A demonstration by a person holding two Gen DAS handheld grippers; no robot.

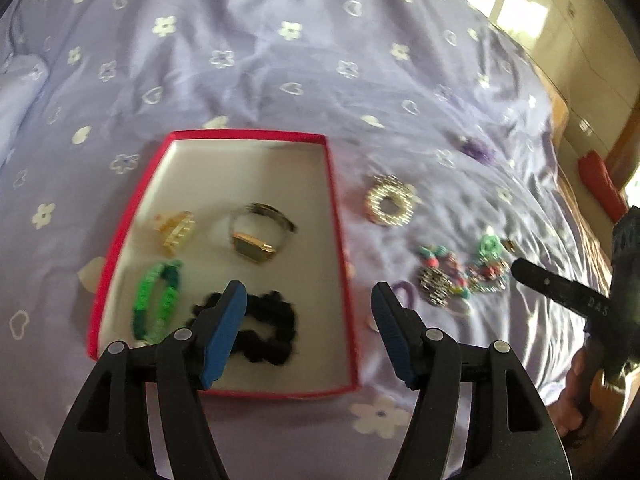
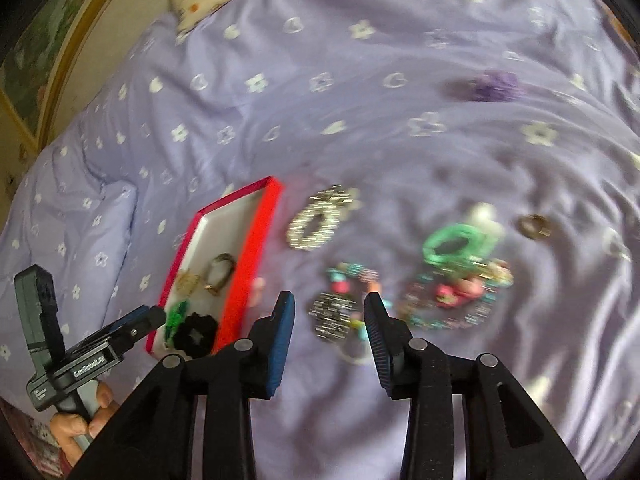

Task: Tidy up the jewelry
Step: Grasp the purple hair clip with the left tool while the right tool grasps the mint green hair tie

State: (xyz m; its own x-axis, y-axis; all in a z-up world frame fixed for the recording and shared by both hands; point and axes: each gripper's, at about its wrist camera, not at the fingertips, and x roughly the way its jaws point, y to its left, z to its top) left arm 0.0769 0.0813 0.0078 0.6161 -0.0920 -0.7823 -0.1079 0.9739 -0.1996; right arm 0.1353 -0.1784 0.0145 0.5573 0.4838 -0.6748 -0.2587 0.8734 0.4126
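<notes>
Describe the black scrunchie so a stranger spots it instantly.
Find the red-rimmed box on the lavender bedspread. The black scrunchie lies in its near corner, beside the green bracelet. It is the only black, ruffled fabric piece; its box-mates look gold, metallic or bright green.

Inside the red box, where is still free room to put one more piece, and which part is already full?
In the red box, the far half is bare white floor, beyond the gold clip and the watch. The near half is crowded: green bracelet and black scrunchie sit close together. A narrow bare strip runs along the right wall.
</notes>
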